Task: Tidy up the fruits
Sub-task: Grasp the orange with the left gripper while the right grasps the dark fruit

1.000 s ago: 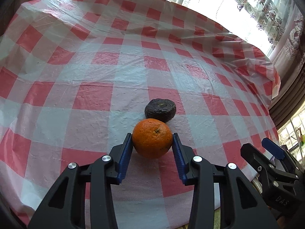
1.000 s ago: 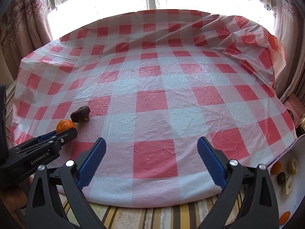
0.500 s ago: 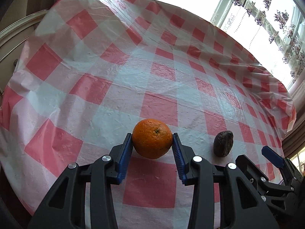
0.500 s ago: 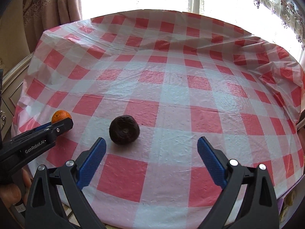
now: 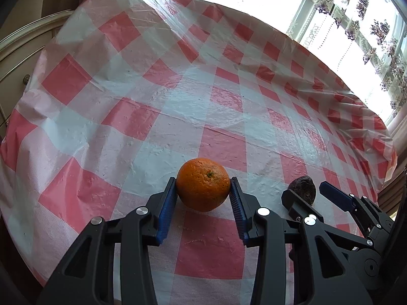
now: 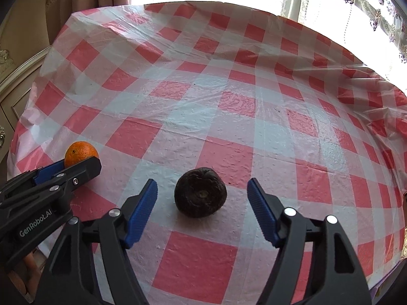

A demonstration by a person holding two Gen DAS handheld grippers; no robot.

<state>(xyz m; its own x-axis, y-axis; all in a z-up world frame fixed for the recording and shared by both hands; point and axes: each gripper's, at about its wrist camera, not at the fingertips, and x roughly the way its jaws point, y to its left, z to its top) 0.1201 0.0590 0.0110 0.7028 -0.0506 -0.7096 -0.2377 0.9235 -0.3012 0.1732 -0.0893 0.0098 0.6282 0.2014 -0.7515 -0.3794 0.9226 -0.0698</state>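
My left gripper [image 5: 203, 189] is shut on an orange [image 5: 203, 184], held low over the red-and-white checked tablecloth [image 5: 178, 106] near its front left corner. The orange also shows in the right wrist view [image 6: 81, 153], behind the left gripper [image 6: 76, 164]. A dark wrinkled round fruit [image 6: 200, 192] lies on the cloth. My right gripper [image 6: 202, 190] is open, its jaws either side of that fruit without touching it. In the left wrist view the dark fruit [image 5: 304, 190] sits between the right gripper's fingers [image 5: 333, 193].
The tablecloth [image 6: 229, 101] drapes over the table's edges. A cream cabinet [image 5: 23, 50] stands beyond the left edge. Bright windows with patterned curtains [image 5: 356, 25] lie behind the table's far side.
My right gripper has moved in over the dark fruit, which now sits between its open jaws. My left gripper has carried the orange a little further left, away from the dark fruit.
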